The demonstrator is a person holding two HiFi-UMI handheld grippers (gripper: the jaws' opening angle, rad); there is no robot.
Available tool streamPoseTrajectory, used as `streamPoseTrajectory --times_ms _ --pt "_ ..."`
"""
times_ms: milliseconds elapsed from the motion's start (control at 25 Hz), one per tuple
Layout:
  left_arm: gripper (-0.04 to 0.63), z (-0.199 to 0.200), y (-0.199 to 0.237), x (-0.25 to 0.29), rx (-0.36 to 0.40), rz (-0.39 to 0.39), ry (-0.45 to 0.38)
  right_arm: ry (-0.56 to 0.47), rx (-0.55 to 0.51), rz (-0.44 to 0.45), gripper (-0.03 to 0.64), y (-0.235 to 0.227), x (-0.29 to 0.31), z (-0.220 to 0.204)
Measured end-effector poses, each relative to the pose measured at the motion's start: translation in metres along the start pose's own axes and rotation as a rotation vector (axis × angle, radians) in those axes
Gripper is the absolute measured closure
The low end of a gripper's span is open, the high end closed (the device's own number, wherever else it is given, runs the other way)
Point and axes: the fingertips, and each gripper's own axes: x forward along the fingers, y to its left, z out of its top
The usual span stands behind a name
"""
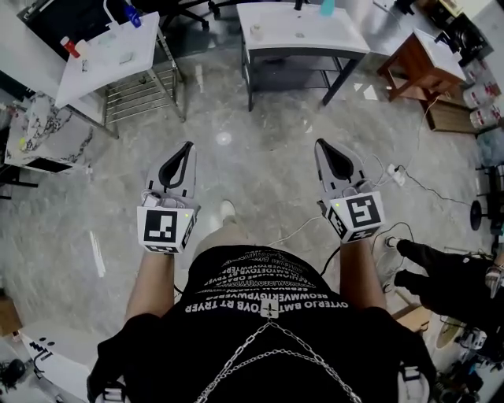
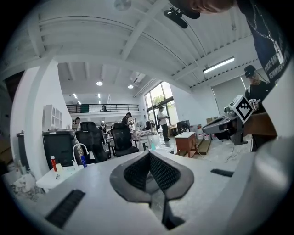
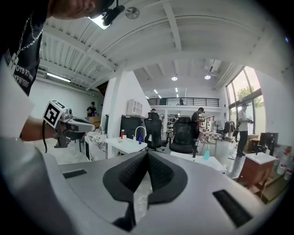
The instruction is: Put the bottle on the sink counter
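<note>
A small teal bottle (image 1: 327, 8) stands on a white table (image 1: 303, 31) far ahead of me; it also shows in the right gripper view (image 3: 206, 155) and, faintly, in the left gripper view (image 2: 153, 145). The white sink counter (image 1: 110, 55) with a curved faucet (image 3: 138, 131) is at the far left, with a blue bottle (image 1: 132, 14) and a red one (image 1: 71, 47) on it. My left gripper (image 1: 187, 146) and right gripper (image 1: 320, 144) are held side by side over the floor, pointing forward. Both have their jaws together with nothing between them.
A wooden table (image 1: 417, 63) stands at the far right beside buckets. A marble-patterned table (image 1: 39, 130) is at the left. Cables and a power strip (image 1: 396, 173) lie on the floor at the right. Black office chairs (image 3: 183, 135) and several people are beyond the tables.
</note>
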Motion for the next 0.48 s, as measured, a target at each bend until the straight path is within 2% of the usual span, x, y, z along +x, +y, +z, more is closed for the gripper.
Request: streamPoseTrajectory --times_ms 160,480 --pt "0.589 0.007 0.035 0.041 0.027 -0.012 -0.007 0.008 0.008 -0.012 0.620 -0.012 0.046 0.007" --pt "0.589 0.000 0.105 0.107 0.023 -0.025 0.009 0.017 0.017 -0.025 0.620 -0.029 0.138 0.021"
